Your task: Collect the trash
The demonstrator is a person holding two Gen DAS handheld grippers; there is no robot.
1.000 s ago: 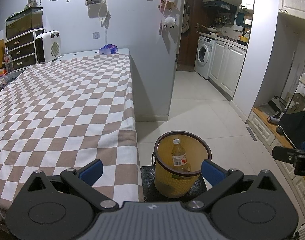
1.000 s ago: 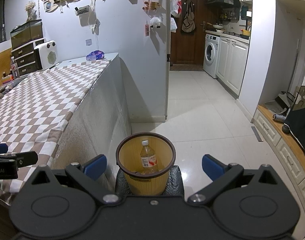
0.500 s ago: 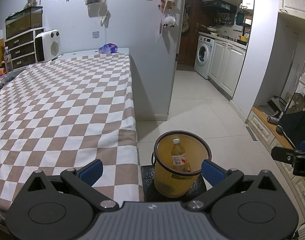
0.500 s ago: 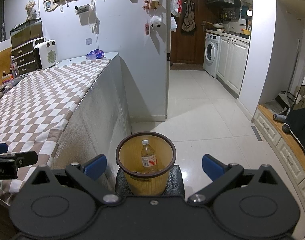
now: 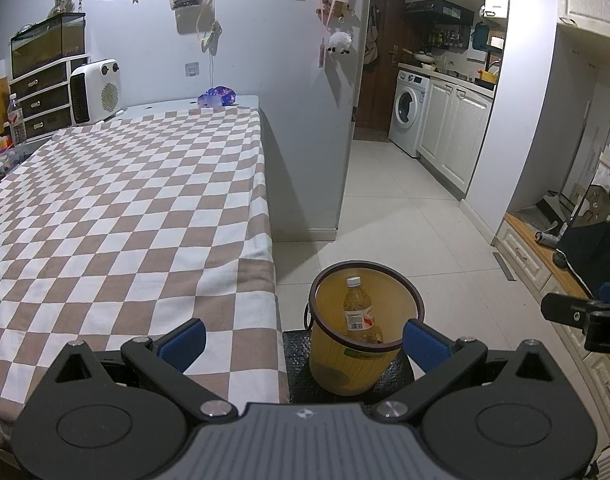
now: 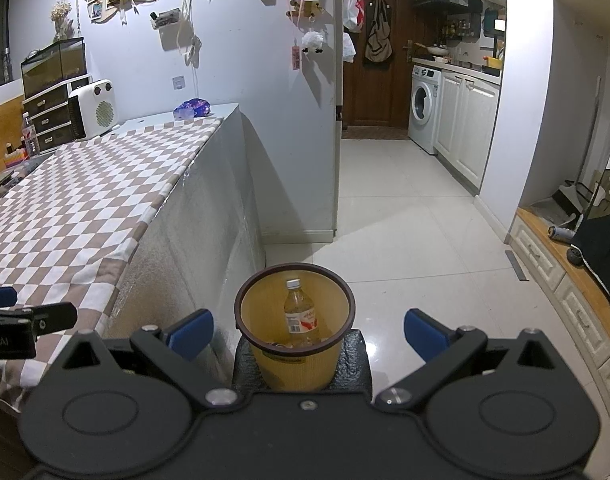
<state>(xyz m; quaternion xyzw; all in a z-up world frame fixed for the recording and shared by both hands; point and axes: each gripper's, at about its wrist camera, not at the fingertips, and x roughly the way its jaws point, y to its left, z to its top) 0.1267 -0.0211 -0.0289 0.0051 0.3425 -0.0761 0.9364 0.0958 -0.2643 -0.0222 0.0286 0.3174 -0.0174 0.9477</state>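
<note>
Both my tools, left tool (image 5: pixel 303 338) and right tool (image 6: pixel 309 330), gape empty above the bin (image 6: pixel 295 330); bottle (image 6: pixel 301 316) inside. Leftover tabletop (image 5: pixel 117 208) trash, perhaps unseen, risks being missed.

Left tongs (image 5: pixel 303 338) spread wide, empty, right tongs (image 6: pixel 309 330) likewise spread, held level, side by side

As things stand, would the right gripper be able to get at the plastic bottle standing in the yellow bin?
Probably yes. The right gripper is open and empty, the yellow bin sits directly ahead between its fingers, and the plastic bottle stands upright with its cap near the rim. Nothing covers the opening.
</note>
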